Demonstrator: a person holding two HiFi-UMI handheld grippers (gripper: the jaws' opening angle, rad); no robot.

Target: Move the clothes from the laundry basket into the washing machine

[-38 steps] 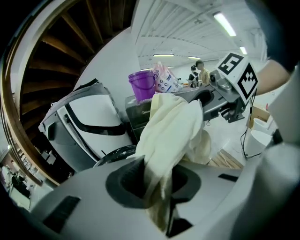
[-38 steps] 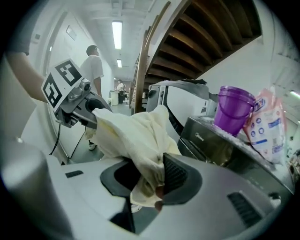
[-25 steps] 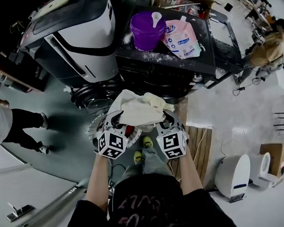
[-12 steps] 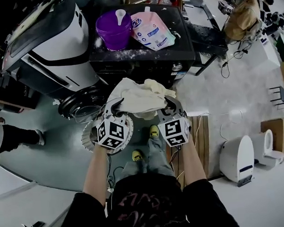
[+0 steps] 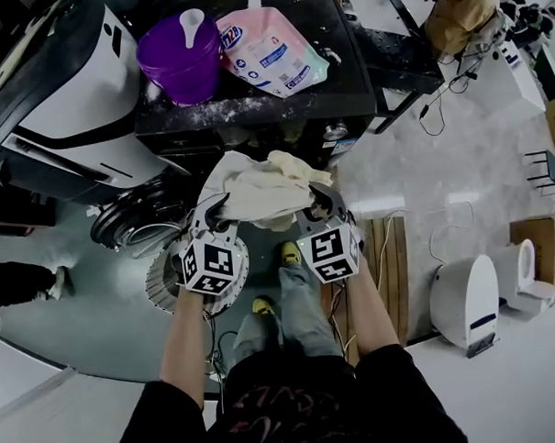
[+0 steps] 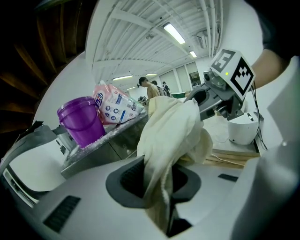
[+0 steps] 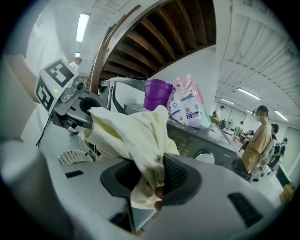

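A cream garment (image 5: 262, 189) hangs bunched in the air, pinched at 2 ends by the left claw (image 5: 218, 209) and the right claw (image 5: 319, 201), just before the dark washing machine (image 5: 283, 138). The white slotted laundry basket (image 5: 163, 283) sits on the floor below.

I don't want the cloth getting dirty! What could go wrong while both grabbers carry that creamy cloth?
The cream cloth is pinched by the left gripper and the right gripper only at bunched ends, so one end might slip out and drop to the floor. Its loose middle could snag on the round opening of the washing machine going in. Swung high, it might brush the white powder spilled beside the purple bucket.
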